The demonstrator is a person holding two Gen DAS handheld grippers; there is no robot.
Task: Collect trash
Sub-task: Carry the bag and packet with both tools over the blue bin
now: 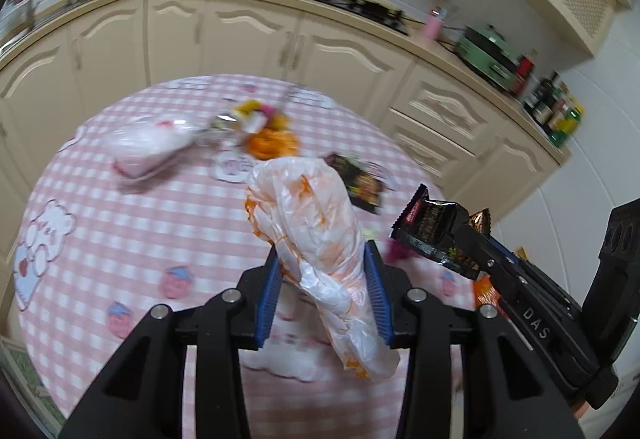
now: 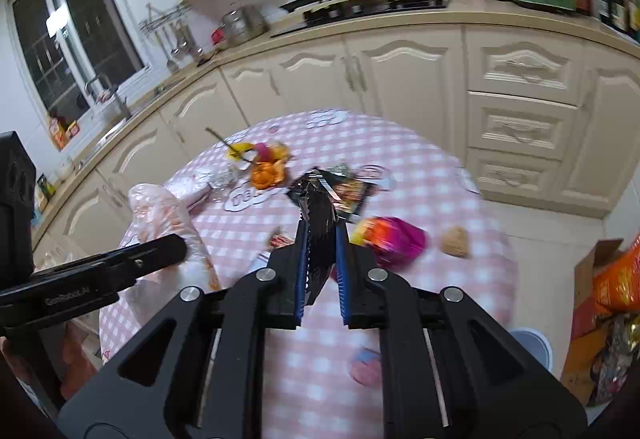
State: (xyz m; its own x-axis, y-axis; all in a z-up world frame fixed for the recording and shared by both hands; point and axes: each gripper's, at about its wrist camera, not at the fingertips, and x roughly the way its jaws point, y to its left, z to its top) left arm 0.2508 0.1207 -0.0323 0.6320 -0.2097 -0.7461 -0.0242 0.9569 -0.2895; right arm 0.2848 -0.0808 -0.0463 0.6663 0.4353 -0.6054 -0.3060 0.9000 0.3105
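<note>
My left gripper point(image 1: 325, 259) is shut on a white and orange plastic bag point(image 1: 316, 235) and holds it above the pink checked table point(image 1: 120, 231). The bag also shows in the right wrist view point(image 2: 168, 223). My right gripper point(image 2: 322, 239) is shut on a black snack wrapper point(image 2: 318, 211), lifted above the table; the wrapper also shows in the left wrist view point(image 1: 432, 231). On the table lie orange peel point(image 2: 266, 175), a dark wrapper point(image 2: 350, 193), a pink and yellow wrapper point(image 2: 390, 239) and a brown lump point(image 2: 456, 241).
A clear plastic bag point(image 1: 148, 147) and colourful scraps point(image 1: 256, 115) lie at the table's far side. Cream kitchen cabinets point(image 2: 400, 79) stand behind the table. A cardboard box with packets point(image 2: 604, 303) sits on the floor at the right.
</note>
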